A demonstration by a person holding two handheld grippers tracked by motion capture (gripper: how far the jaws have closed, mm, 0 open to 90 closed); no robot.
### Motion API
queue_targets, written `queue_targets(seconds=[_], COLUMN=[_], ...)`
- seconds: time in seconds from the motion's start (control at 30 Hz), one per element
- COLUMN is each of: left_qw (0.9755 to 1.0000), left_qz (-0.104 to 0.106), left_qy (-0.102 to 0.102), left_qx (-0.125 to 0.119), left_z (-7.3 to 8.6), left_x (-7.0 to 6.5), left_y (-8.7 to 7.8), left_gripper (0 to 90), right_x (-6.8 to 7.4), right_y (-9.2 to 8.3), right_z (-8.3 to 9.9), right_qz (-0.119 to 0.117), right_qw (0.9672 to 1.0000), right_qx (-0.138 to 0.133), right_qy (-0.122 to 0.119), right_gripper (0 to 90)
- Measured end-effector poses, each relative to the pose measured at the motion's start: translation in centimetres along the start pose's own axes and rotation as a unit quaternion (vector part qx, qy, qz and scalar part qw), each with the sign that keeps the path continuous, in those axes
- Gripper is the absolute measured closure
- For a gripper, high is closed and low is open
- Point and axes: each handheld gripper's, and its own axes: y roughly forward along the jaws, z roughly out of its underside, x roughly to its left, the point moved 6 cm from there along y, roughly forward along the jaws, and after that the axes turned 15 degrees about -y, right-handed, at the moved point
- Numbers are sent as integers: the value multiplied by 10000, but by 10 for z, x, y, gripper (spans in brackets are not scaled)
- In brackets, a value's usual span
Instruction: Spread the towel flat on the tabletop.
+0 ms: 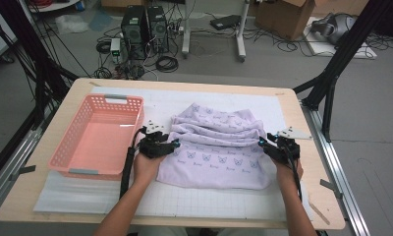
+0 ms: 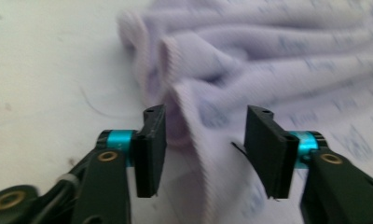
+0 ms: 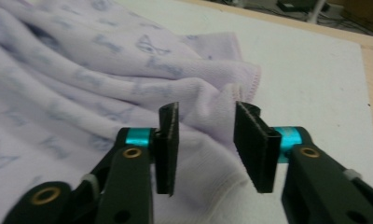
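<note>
A lilac towel (image 1: 216, 147) with a butterfly print lies bunched in folds on the white mat, flat at its near part. My left gripper (image 1: 175, 144) sits at the towel's left edge. In the left gripper view its jaws (image 2: 205, 140) stand apart with a ridge of the towel (image 2: 268, 60) rising between them, and the pads do not press it. My right gripper (image 1: 262, 142) is at the towel's right edge. In the right gripper view its jaws (image 3: 205, 135) are also open around a hemmed fold of the towel (image 3: 82, 79).
A pink plastic basket (image 1: 123, 98) stands on the left of the table, close to my left gripper. The white gridded mat (image 1: 224, 201) covers most of the wooden table (image 1: 312, 196). Black frame posts flank both sides; computers and cables lie on the floor beyond.
</note>
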Motion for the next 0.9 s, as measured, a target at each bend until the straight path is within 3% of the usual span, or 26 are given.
queue_targets(seconds=[0.1, 0.2, 0.27, 0.33, 0.4, 0.47, 0.5, 0.53, 0.67, 0.77, 0.8, 0.9], left_qw=[9995, 9979, 9987, 9980, 9978, 9980, 9980, 9984, 9991, 9989, 9990, 9995], left_qz=[40, -28, -6, -110, -61, -113, -158, -246, -408, -456, -436, -310], left_qy=[220, 341, 298, 453, 478, 512, 530, 452, 135, 82, 42, -100], left_qx=[202, 545, 420, 435, 446, 364, 321, 223, -28, -104, -100, -19], left_z=[9, 18, 19, 20, 20, 19, 18, 16, 10, 8, 8, 10], left_x=[-4, -1, -2, -2, -2, -2, -2, 1, 7, 9, 9, 11], left_y=[-4, -2, -3, -3, -3, -2, -2, -1, 3, 3, 2, -2], left_gripper=[442, 423, 436, 521, 718, 866, 870, 872, 874, 870, 851, 604], right_x=[9, 25, 35, 43, 49, 48, 45, 42, 23, 12, 11, 7], right_y=[-16, -25, -27, -26, -21, -15, -14, -13, -4, 1, 1, -4], right_z=[1, 8, 15, 23, 31, 35, 34, 33, 28, 30, 31, 32], right_qz=[-366, -808, -1054, -1179, -1307, -1238, -1162, -1107, -449, -52, -48, -25], right_qw=[9992, 9962, 9930, 9906, 9871, 9868, 9876, 9885, 9952, 9968, 9971, 9980], right_qx=[-102, 20, 183, 386, 661, 767, 814, 800, 734, 723, 716, 635], right_qy=[-79, -333, -494, -576, -641, -709, -669, -644, -467, -329, -236, -21], right_gripper=[543, 526, 517, 514, 592, 771, 846, 866, 870, 867, 849, 661])
